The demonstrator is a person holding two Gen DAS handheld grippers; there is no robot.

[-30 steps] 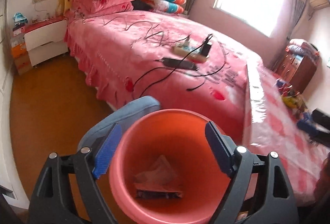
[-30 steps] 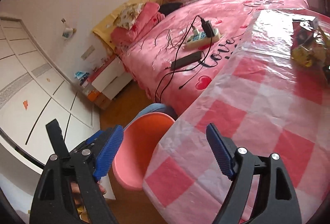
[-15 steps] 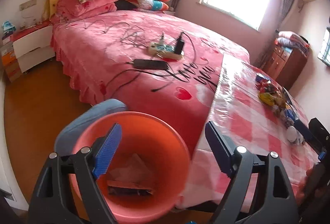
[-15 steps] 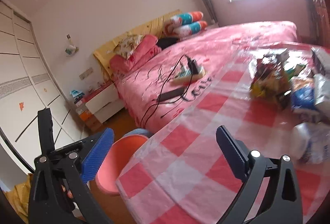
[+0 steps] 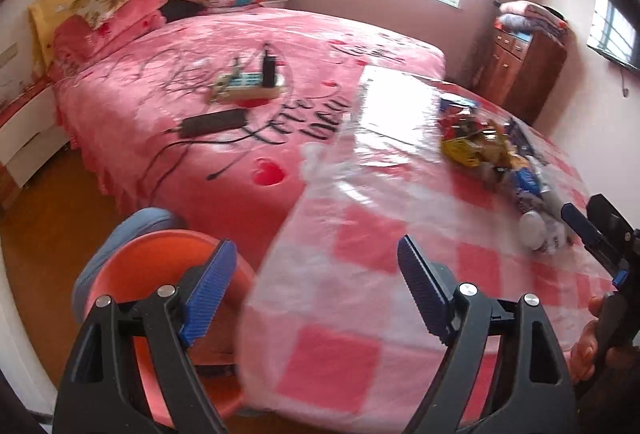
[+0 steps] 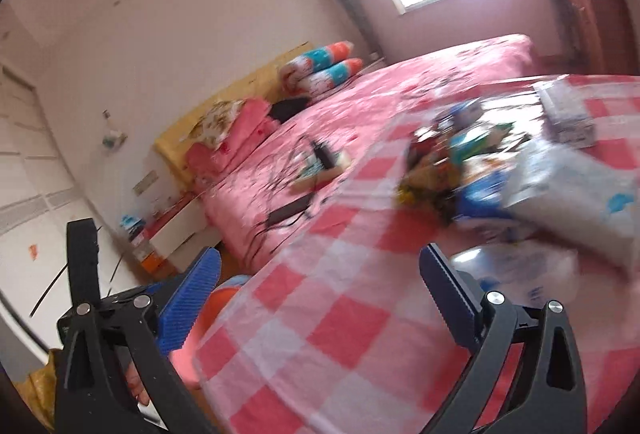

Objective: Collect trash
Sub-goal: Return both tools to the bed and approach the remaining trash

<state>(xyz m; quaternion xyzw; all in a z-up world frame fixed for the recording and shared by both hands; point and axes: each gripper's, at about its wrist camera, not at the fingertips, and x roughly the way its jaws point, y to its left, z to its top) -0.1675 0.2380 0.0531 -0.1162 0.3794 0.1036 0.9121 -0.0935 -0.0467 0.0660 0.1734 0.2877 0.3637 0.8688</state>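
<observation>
An orange plastic basin (image 5: 160, 266) sits on the floor at seven o'clock in the left wrist view, its contents hidden behind the left gripper (image 5: 312, 290), jaws apart and empty. The right gripper (image 6: 320, 298) is spread wide, holding nothing. A heap of snack wrappers (image 5: 484, 150) lies at two o'clock on the checked tablecloth (image 5: 360, 254); labels blur. Bedspread (image 5: 200, 94) lettering is partly readable.

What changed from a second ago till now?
Both tools swung from the orange bucket toward the trash pile on the checked table. The right tool opened wider. Neither grabbed anything. The left tool kept its opening; the bucket stayed put.
</observation>
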